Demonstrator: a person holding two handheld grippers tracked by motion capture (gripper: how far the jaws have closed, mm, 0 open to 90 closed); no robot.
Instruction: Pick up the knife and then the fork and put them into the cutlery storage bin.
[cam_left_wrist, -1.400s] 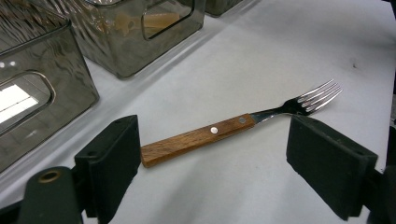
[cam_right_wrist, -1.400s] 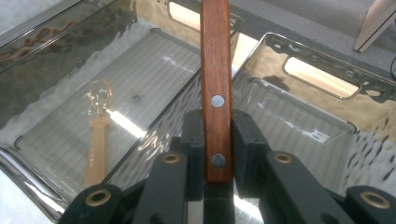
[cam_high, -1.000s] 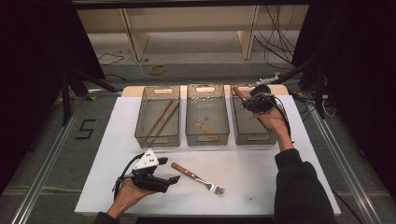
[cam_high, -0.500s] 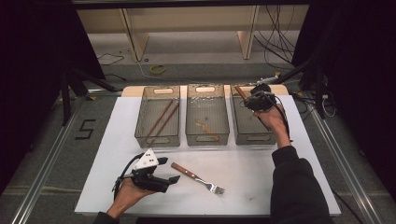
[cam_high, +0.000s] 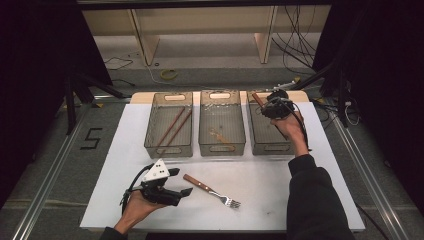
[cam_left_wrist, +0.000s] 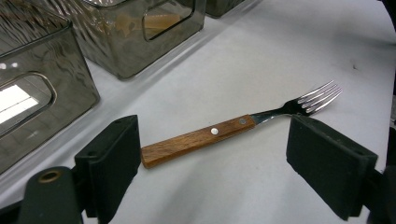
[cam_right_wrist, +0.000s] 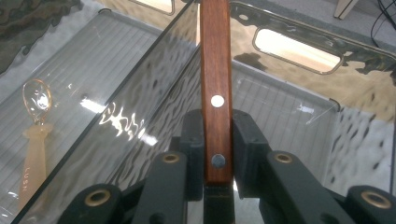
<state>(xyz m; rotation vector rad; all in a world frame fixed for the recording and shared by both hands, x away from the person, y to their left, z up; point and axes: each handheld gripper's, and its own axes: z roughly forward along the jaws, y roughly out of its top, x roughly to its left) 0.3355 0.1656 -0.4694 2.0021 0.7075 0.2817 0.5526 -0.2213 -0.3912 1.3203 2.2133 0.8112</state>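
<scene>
- Wooden-handled utensil, riveted, sits clenched between the jaws of the right gripper, which hangs over the far end of the right-hand bin; its working end is hidden, so I cannot tell whether it is a knife or something else.
- It looks stiff and fairly light; the flat wooden scales give the pads a sure, non-slippery hold, and the hold near the handle's lower rivet seems sound.
- Fork, with the same kind of riveted wooden handle, lies flat on the white table, between the released, wide-apart jaws of the left gripper and touched by neither.
- I judge the fork's handle the place to take it: the steel neck and tines are thinner, smoother and likelier to slip.
- Middle bin holds a pale spoon with small lettering on its handle, too blurred to read for certain.
- Left-hand bin holds a pair of brown chopsticks lying lengthwise.
- Black figure "5" is marked on the floor, left of the table.
</scene>
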